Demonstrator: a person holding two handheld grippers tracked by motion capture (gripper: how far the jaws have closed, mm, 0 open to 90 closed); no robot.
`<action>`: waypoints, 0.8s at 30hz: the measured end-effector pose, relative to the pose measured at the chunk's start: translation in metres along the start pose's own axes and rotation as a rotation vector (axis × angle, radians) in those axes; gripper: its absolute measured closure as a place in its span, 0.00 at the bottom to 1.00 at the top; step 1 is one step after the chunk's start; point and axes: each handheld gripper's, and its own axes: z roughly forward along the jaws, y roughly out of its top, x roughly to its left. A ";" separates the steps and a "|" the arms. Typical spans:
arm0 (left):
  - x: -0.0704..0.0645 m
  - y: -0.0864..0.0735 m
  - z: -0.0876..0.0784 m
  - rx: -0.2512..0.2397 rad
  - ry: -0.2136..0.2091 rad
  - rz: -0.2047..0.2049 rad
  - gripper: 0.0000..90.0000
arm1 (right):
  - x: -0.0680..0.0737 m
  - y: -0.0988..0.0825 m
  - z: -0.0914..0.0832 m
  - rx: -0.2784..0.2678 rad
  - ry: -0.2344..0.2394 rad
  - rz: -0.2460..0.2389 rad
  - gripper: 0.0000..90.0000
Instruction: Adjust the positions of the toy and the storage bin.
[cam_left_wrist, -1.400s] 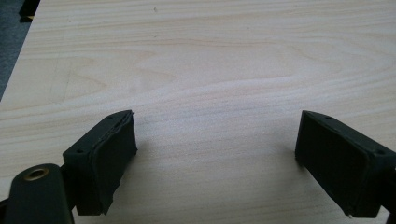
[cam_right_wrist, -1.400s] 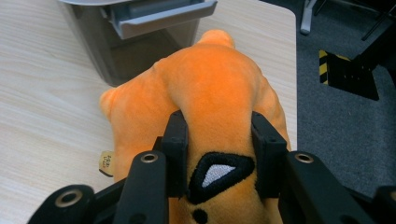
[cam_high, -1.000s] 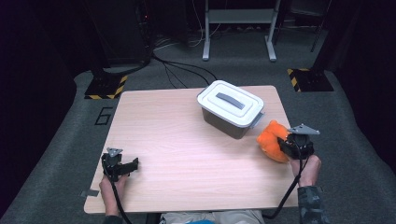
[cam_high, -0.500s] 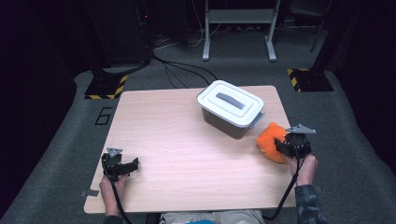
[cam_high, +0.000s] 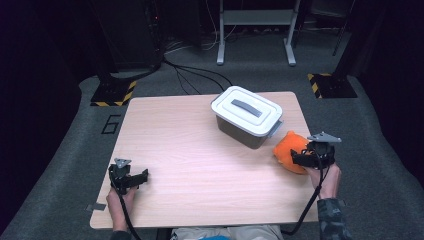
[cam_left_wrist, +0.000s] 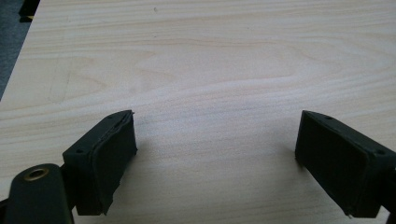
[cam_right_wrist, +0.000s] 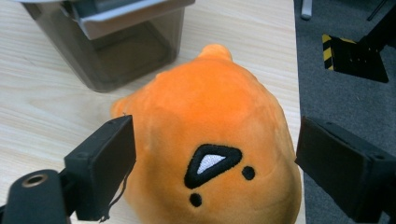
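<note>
**Orange plush toy at the right edge, between spread jaws**

The plush toy (cam_right_wrist: 210, 154) is a rounded, bright orange lump of soft pile with a small nub at its far end (an ear or a tail, the views do not settle which). On the side facing the right gripper's camera it bears a black-outlined triangular patch with a white centre, and two small black dots beside and below it. It lies on the table (cam_high: 190, 150) at the right edge, toward the near right corner, just beside the grey storage box (cam_high: 246, 116).

That box stands near the far right corner, turned at a slant to the table's edges. It has smoky, half-transparent walls, a white lid and a grey handle flat on top; the lid is on.

The right gripper (cam_right_wrist: 212, 172) is at the toy, its jaws spread wide with the plush body between them. The left pad seems to brush the pile, though I cannot be sure it touches; the right pad stands clear of it, out over the table's edge.

The left gripper (cam_left_wrist: 215, 163) hovers low over bare pale wood near the near left corner, its jaws likewise wide apart with nothing between them. A hand (cam_high: 327, 180) holds the right gripper from the near side.
</note>
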 end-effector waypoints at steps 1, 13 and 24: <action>0.000 0.000 0.000 0.000 0.000 0.000 0.13 | 0.000 0.000 0.000 0.000 0.000 0.000 0.12; 0.000 0.000 0.000 0.000 0.000 0.000 0.13 | 0.013 0.007 -0.011 -0.030 0.074 -0.040 0.10; 0.000 0.000 0.000 0.000 0.000 0.001 0.13 | 0.034 0.017 -0.008 -0.028 0.139 -0.099 0.10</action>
